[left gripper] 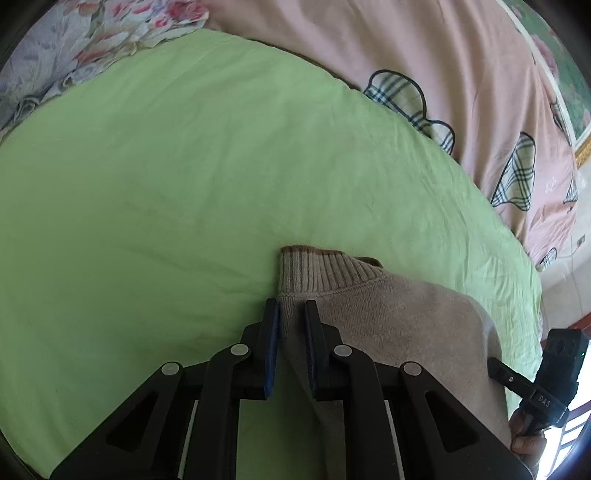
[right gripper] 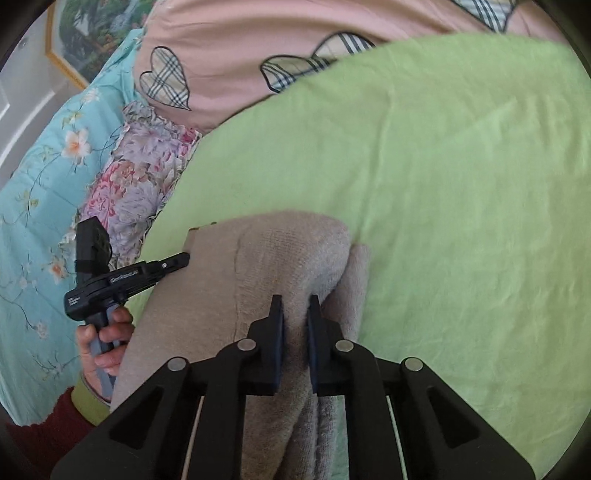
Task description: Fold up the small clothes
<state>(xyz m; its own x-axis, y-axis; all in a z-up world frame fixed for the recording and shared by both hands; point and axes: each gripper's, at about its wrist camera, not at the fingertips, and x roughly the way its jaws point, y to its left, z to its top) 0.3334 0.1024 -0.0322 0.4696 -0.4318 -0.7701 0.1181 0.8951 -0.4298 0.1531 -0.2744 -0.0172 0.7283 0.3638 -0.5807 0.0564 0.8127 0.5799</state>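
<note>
A beige knit sweater point(left gripper: 399, 325) with a ribbed collar point(left gripper: 321, 273) lies on the green sheet point(left gripper: 184, 184). My left gripper point(left gripper: 291, 310) is shut on the sweater's shoulder edge just below the collar, with fabric pinched between its blue pads. In the right wrist view the sweater point(right gripper: 288, 251) is bunched into folds. My right gripper point(right gripper: 295, 306) is shut on a fold of it. The left gripper point(right gripper: 179, 260) shows there from the side at the sweater's left edge, held by a hand point(right gripper: 107, 332). The right gripper point(left gripper: 495, 365) shows at the sweater's right edge.
A pink quilt with plaid hearts point(left gripper: 424, 55) lies beyond the green sheet point(right gripper: 443, 184). A floral pillow point(right gripper: 136, 184) and a turquoise flowered cover point(right gripper: 44, 184) sit at the left. A framed picture point(right gripper: 85, 33) hangs on the wall. A red sleeve with a green cuff point(right gripper: 85, 402) is at lower left.
</note>
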